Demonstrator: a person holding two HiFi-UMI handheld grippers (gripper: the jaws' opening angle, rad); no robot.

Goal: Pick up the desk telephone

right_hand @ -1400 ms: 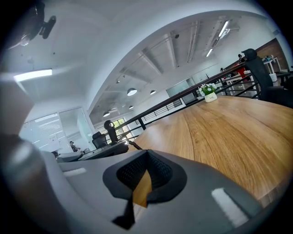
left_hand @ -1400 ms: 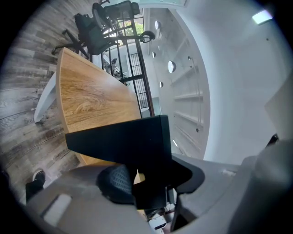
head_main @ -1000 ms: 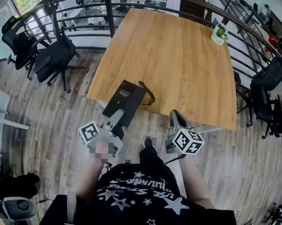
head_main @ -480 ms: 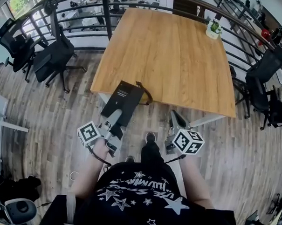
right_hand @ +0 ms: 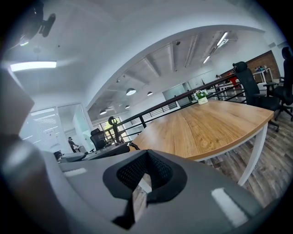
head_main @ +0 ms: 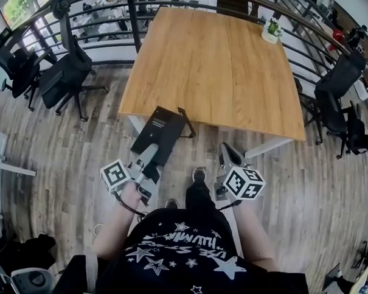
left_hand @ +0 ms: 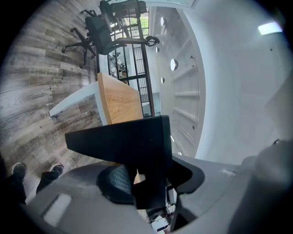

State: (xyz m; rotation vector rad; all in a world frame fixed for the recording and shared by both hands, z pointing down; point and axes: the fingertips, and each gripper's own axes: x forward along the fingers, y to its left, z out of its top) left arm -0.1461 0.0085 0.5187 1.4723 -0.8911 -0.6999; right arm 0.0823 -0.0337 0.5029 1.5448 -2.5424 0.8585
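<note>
Wooden table (head_main: 224, 72) has shifted up-frame; left gripper (head_main: 152, 157) fingers still clamp desk telephone (head_main: 162, 125); right gripper (head_main: 227, 152) fingers closed, empty.

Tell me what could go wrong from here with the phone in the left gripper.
1. The left gripper clamps the desk telephone near one end only. Most of its body sticks out past the jaws, so it could tilt or slip.
2. The cord loops loose next to the table edge and might snag there.
3. The right gripper holds nothing and gives the phone no support. A drop would likely land on the wooden floor.
</note>
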